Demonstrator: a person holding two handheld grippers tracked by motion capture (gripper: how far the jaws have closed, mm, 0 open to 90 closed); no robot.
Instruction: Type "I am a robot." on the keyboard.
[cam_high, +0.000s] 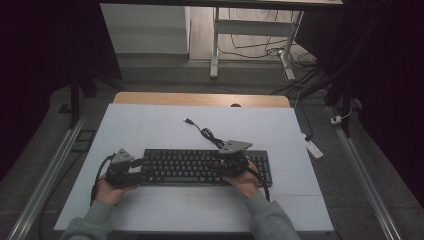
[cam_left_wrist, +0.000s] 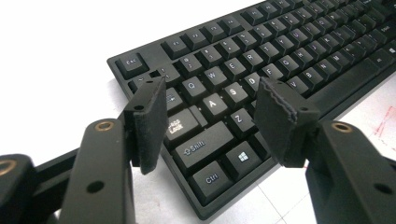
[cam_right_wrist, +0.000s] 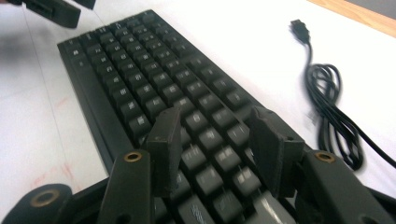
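Observation:
A black keyboard (cam_high: 200, 167) (cam_left_wrist: 289, 56) (cam_right_wrist: 140, 60) lies across the white tabletop (cam_high: 150, 130). My left gripper (cam_high: 144, 171) (cam_left_wrist: 212, 93) is at the keyboard's left end, jaws wide apart over the Caps Lock, A and Z keys, with nothing clamped. My right gripper (cam_high: 216, 165) (cam_right_wrist: 215, 119) hovers over the right part of the keys, also open and empty. The keyboard's black cable (cam_high: 207, 134) (cam_right_wrist: 327, 93) is coiled behind it and ends in a loose USB plug (cam_high: 188, 120) (cam_right_wrist: 299, 29). The left gripper (cam_right_wrist: 56, 9) appears at the far end in the right gripper view.
The white sheet lies on a wooden table, whose edge (cam_high: 200, 99) runs along the back. Faint red marks (cam_high: 195, 197) stain the sheet in front of the keyboard. Metal rails (cam_high: 45, 175) flank the table. A white desk frame (cam_high: 215, 45) stands beyond.

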